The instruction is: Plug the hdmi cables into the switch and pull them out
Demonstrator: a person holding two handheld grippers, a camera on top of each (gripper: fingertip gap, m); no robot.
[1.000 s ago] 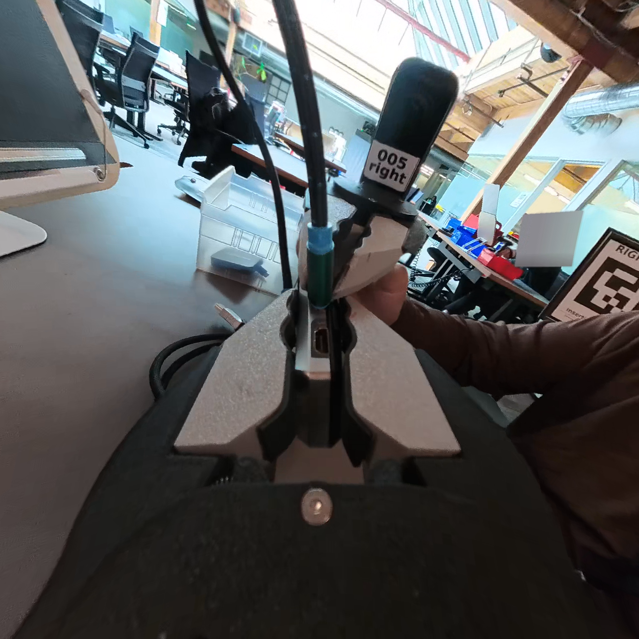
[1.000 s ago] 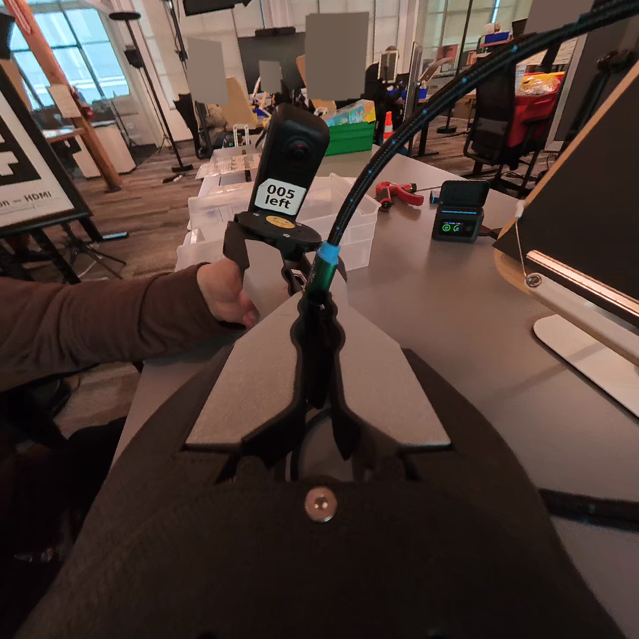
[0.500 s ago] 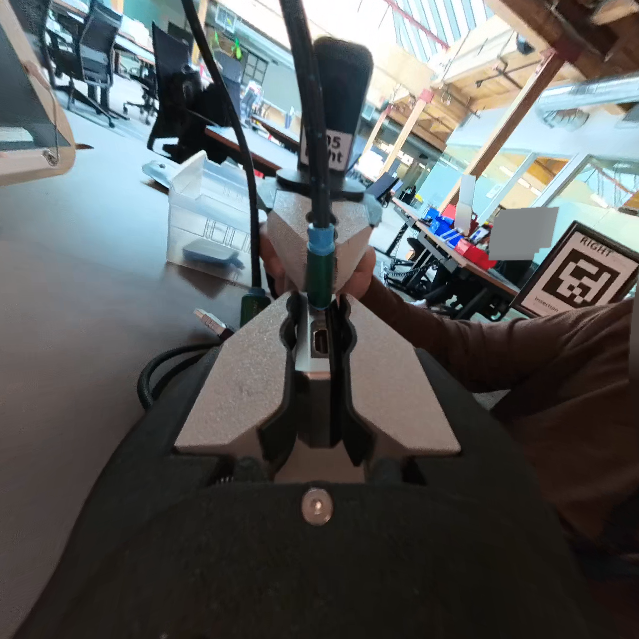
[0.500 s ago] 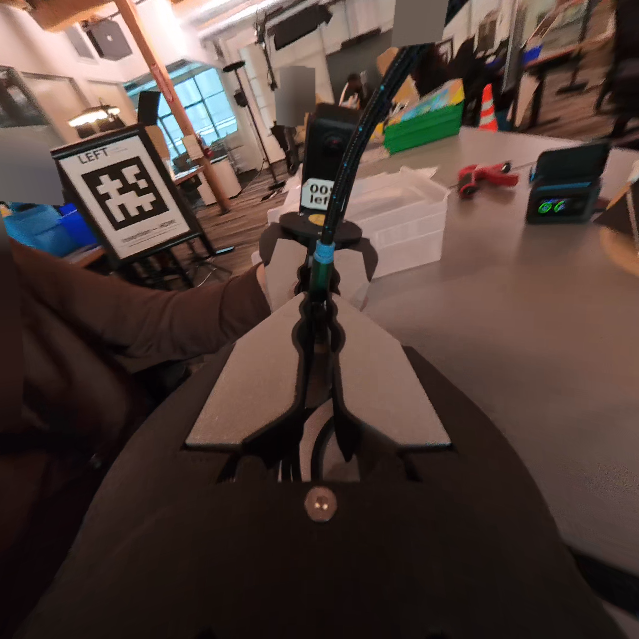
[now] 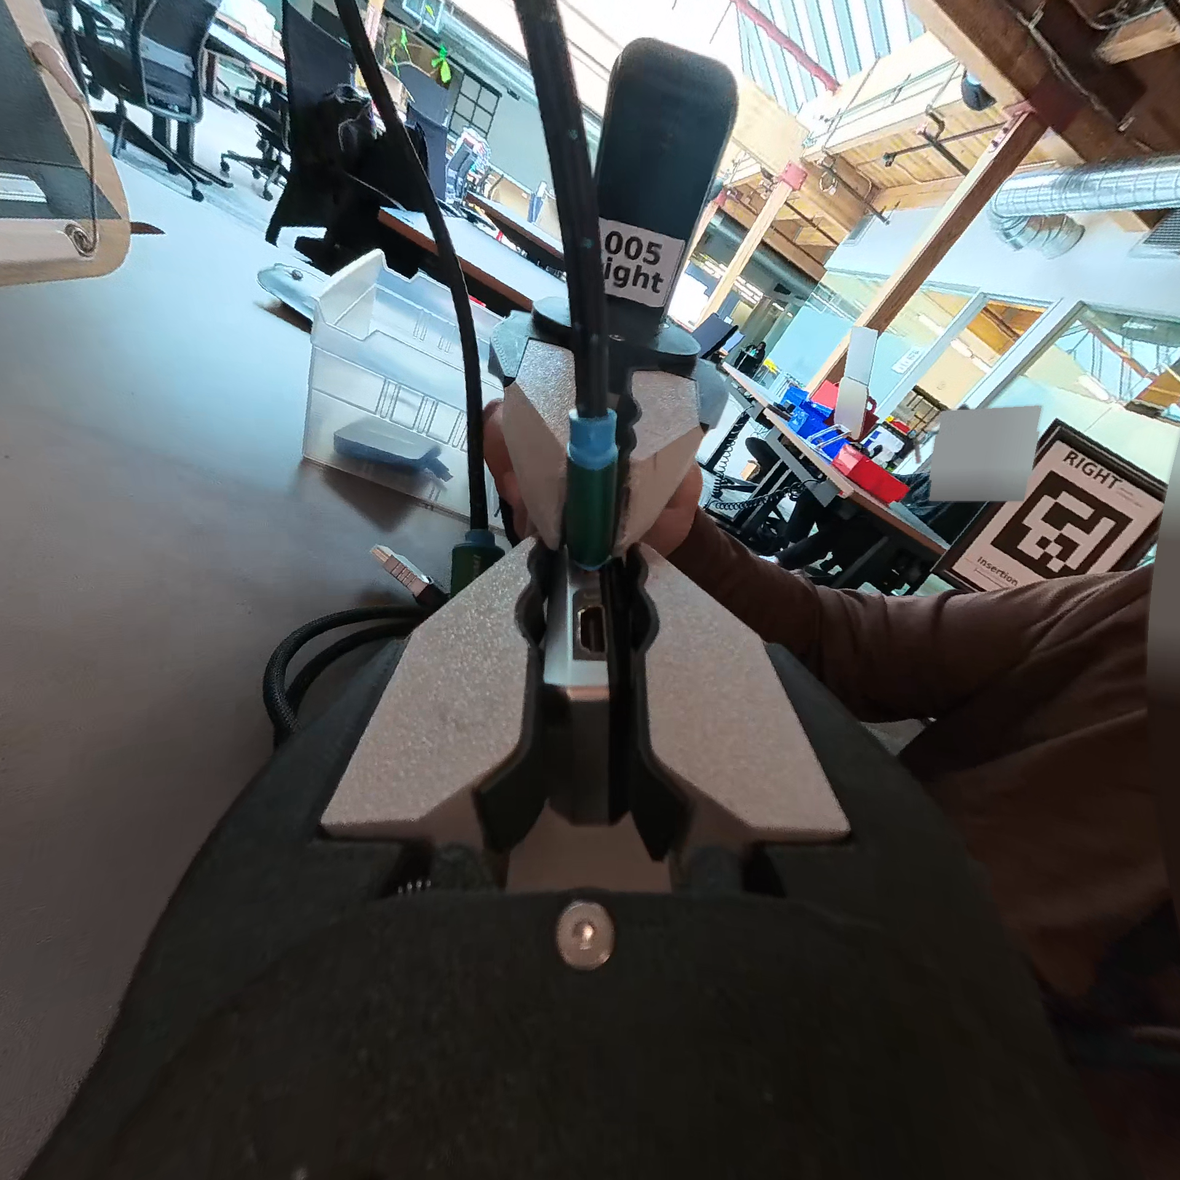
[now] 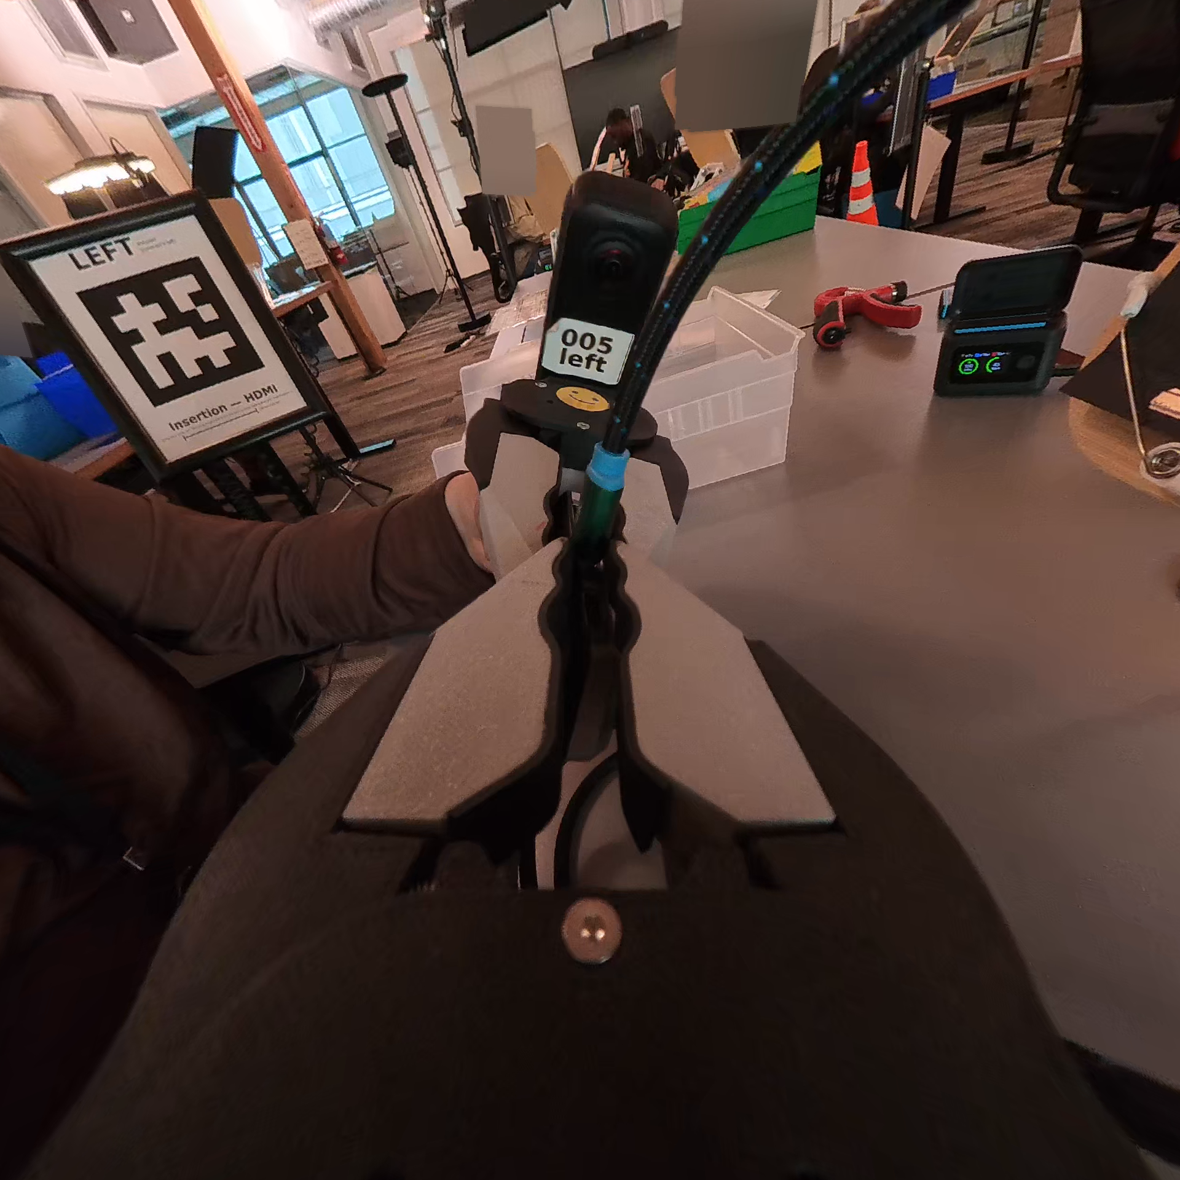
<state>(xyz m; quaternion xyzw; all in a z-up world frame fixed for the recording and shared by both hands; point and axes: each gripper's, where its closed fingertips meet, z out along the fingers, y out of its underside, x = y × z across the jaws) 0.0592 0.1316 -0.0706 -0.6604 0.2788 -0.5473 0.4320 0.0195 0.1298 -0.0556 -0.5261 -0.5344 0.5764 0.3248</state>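
My left gripper [image 5: 584, 574] is closed tight on the switch [image 5: 578, 645], a slim silver box held edge-up between the fingers. One empty port on its face looks back at my left camera. My right gripper [image 6: 590, 562] is clamped on the green plug [image 6: 600, 511] of a braided black cable [image 6: 689, 255]; fingers nearly together, with only the plug body between them.

In the left view the same plug [image 5: 590, 504] stands upright with its tip at the switch's far end, blue collar on top, cable rising out of frame. Whether it is fully seated I cannot tell; the joint sits behind my fingertips. The right gripper [image 5: 594, 485] faces me directly across the switch, a hand wrapped behind it.

A second green plug [image 5: 472, 562] hangs just left of my left fingers, its cable also running up. A bare metal connector [image 5: 399, 565] lies on the table [image 5: 128, 511] beside it, and a black loop of cable [image 5: 306, 664] curls near the gripper's left flank.

Farther out, left view: a clear bin [image 5: 396, 383] with a blue-grey item beside its base.

Right view: the left gripper [image 6: 574, 511] opposite, a clear bin [image 6: 734, 383] behind it, red clamp [image 6: 862, 313] and a small dark device with lit screen [image 6: 1002, 345] to the right on the table [image 6: 958, 574].
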